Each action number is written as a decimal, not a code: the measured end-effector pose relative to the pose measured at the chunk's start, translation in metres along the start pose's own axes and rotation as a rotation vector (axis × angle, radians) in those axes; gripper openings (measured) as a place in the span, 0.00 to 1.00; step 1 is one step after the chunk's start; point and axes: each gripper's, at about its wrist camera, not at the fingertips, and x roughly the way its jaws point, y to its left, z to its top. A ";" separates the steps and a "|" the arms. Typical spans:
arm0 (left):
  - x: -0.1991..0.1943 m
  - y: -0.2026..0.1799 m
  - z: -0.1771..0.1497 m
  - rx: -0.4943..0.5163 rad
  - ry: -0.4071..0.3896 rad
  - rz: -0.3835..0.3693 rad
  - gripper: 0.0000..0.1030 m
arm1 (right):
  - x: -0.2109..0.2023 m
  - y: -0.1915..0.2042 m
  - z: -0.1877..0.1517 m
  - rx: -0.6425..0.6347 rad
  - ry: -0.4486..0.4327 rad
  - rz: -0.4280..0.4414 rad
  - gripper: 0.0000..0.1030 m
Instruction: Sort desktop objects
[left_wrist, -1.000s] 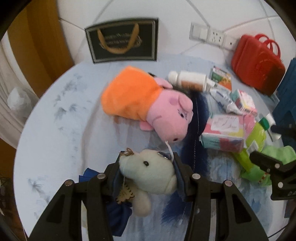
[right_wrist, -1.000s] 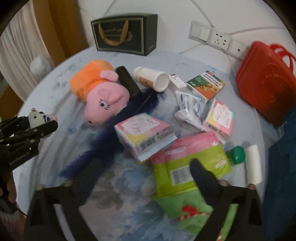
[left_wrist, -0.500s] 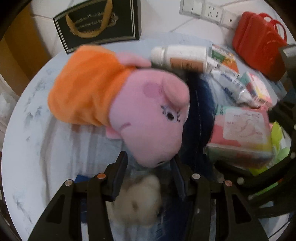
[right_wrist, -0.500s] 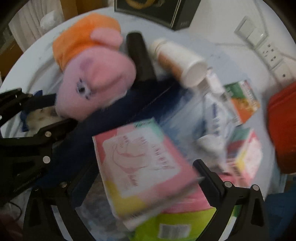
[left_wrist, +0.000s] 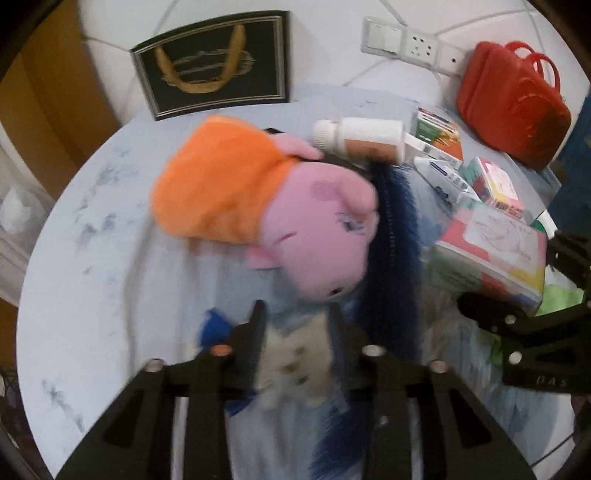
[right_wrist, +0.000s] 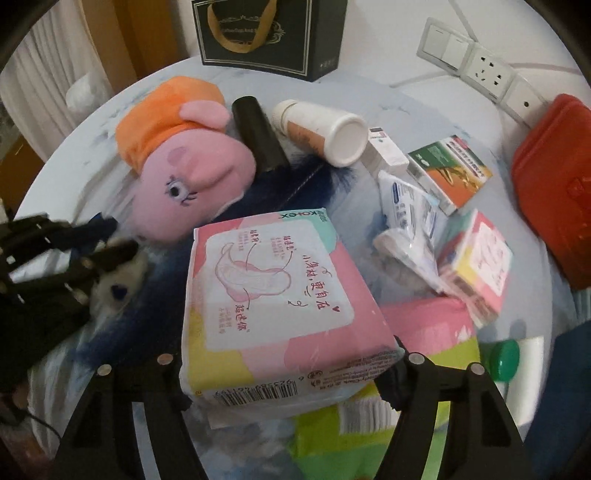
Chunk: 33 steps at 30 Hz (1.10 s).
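My left gripper (left_wrist: 295, 325) is shut on a small white plush bear (left_wrist: 295, 354) with blue cloth, held low over the round pale blue table (left_wrist: 110, 295); it also shows in the right wrist view (right_wrist: 118, 280). A pink pig plush (left_wrist: 295, 221) in an orange dress lies just ahead of it, over a dark blue feather duster (left_wrist: 391, 236). My right gripper (right_wrist: 288, 369) stands around a pink pack of pads (right_wrist: 273, 302), its jaws at the pack's two sides; the pack also shows in the left wrist view (left_wrist: 491, 254).
Behind the plush lie a white bottle (right_wrist: 321, 129), a black roll (right_wrist: 258, 136), small boxes (right_wrist: 450, 170), a tube (right_wrist: 406, 203) and a second pink pack (right_wrist: 476, 266). A green pack (right_wrist: 369, 424) lies under the held one. A red bag (right_wrist: 554, 184) and black gift bag (right_wrist: 269, 33) stand by the wall.
The left gripper carried the bear forward to the pig plush. The right gripper moved in from above the green pack and closed around the pink pad pack.
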 end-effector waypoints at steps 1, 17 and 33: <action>-0.002 0.007 -0.003 0.004 -0.001 0.009 0.70 | 0.001 0.003 -0.002 0.007 0.001 0.001 0.71; -0.001 0.020 -0.031 0.142 0.062 -0.020 0.74 | 0.005 0.019 -0.012 0.077 0.022 0.028 1.00; 0.048 0.011 -0.003 0.176 0.083 -0.018 0.71 | 0.025 0.034 0.000 0.018 0.045 -0.023 0.96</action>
